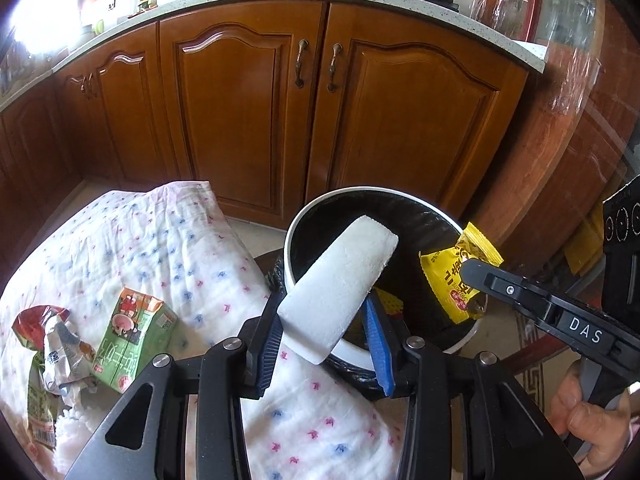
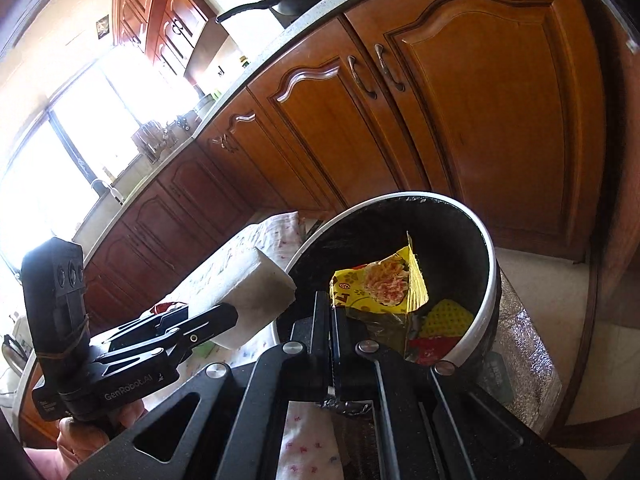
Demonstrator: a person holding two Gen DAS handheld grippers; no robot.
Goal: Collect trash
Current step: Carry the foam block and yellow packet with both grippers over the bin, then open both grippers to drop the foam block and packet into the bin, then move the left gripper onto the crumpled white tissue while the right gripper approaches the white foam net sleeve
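Observation:
My left gripper (image 1: 326, 332) is shut on a white foam block (image 1: 340, 284) and holds it over the rim of the white bin with a black liner (image 1: 320, 210). My right gripper (image 2: 332, 308) is shut on a yellow snack wrapper (image 2: 380, 284) and holds it over the bin's mouth (image 2: 490, 280). The wrapper also shows in the left wrist view (image 1: 460, 276), pinched by the right gripper (image 1: 468, 272). The foam block (image 2: 256, 284) and left gripper (image 2: 224, 316) show in the right wrist view. Yellow and red trash (image 2: 444, 320) lies inside the bin.
A green carton (image 1: 132, 320) and crumpled wrappers (image 1: 52, 344) lie on a white dotted cloth (image 1: 168, 240) left of the bin. Wooden cabinet doors (image 1: 240, 112) stand behind. A foil-covered object (image 2: 528, 344) sits right of the bin.

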